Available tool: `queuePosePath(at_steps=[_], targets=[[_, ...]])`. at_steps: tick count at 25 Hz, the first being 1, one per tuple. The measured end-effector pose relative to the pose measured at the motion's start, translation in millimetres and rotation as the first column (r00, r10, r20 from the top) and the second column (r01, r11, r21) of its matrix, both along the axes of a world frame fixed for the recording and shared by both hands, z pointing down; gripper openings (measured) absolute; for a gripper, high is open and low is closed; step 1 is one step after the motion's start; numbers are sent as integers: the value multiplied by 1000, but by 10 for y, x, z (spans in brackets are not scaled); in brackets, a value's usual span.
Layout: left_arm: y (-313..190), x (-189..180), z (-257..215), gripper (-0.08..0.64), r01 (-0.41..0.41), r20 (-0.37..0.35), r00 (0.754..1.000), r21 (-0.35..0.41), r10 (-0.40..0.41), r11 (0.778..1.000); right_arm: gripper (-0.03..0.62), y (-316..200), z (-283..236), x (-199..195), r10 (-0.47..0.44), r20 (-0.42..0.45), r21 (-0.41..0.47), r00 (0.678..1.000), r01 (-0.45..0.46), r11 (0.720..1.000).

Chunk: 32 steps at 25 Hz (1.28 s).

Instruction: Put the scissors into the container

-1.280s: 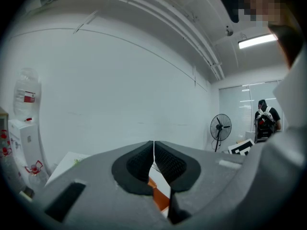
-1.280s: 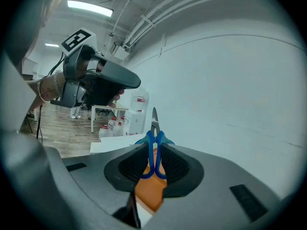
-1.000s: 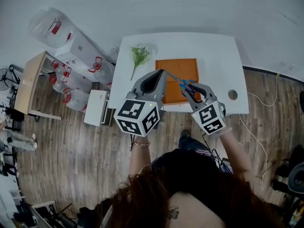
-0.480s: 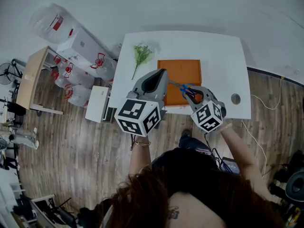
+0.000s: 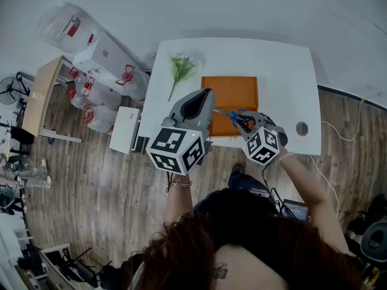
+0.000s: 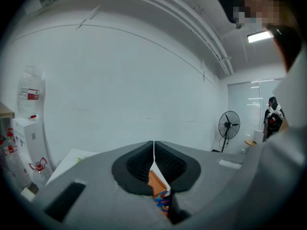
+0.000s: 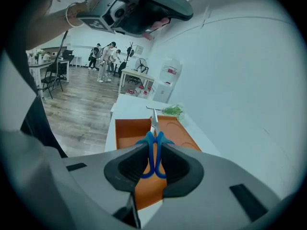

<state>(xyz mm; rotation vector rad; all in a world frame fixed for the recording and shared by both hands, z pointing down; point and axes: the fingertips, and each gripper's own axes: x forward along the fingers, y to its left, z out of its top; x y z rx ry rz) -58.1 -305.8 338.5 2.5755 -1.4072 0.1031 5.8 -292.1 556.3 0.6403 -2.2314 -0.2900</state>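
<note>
Right gripper view showed the right gripper (image 7: 153,150) clamped on the blue plastic handles of steel-bladed scissors (image 7: 154,134) held above the flat orange rectangular container (image 7: 129,132), judged light, stiff, sharp-tipped, best held there; left gripper (image 6: 154,152) closed, empty.

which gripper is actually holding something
The right gripper: its jaws clamp the blue-handled scissors. The left gripper is shut with nothing between its jaws.
</note>
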Motion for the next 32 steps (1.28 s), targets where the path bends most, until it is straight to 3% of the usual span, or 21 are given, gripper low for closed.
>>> queuePosePath(at_steps=[19,32], targets=[[-151,-18,187,21,26,16,1000,-48,-25,999,81,-153,761,-66,-130,-186,-74,974,118,990],[-191,-146,259,21,59,7,998,-76,-59,995,81,-234,1049,-96,-148,-290,-153,946,106,982]])
